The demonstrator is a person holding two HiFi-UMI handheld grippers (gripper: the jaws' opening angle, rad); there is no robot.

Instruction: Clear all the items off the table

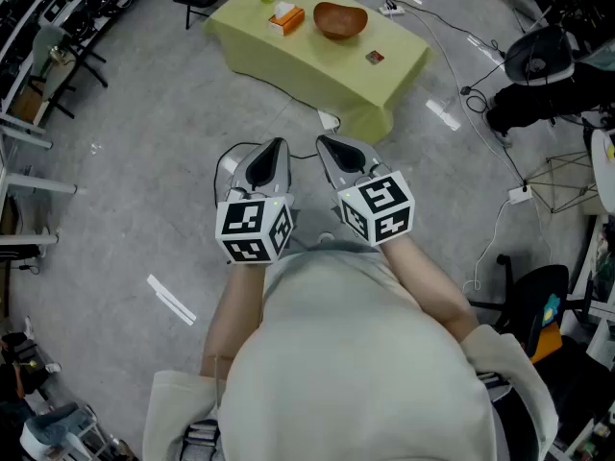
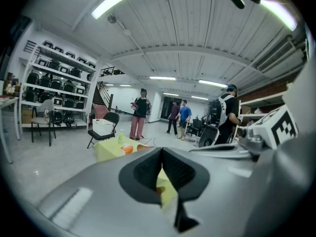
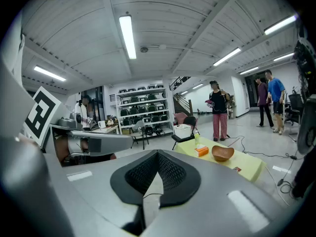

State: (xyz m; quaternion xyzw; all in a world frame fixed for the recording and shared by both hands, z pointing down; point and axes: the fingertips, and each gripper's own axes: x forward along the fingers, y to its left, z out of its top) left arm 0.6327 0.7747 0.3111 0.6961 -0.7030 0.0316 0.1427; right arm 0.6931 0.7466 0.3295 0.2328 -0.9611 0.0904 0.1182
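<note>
While short of the table (image 1: 317, 65), left hand-held gripper (image 1: 277, 148) beside right hand-held gripper (image 1: 327, 146), both slightly nose-down, closed, empty.

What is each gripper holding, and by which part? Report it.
Nothing is held: the left gripper and the right gripper are both shut and empty.

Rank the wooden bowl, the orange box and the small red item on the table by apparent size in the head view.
1. wooden bowl
2. orange box
3. small red item
All lie on one table, so nearness to the camera hardly skews this.
</note>
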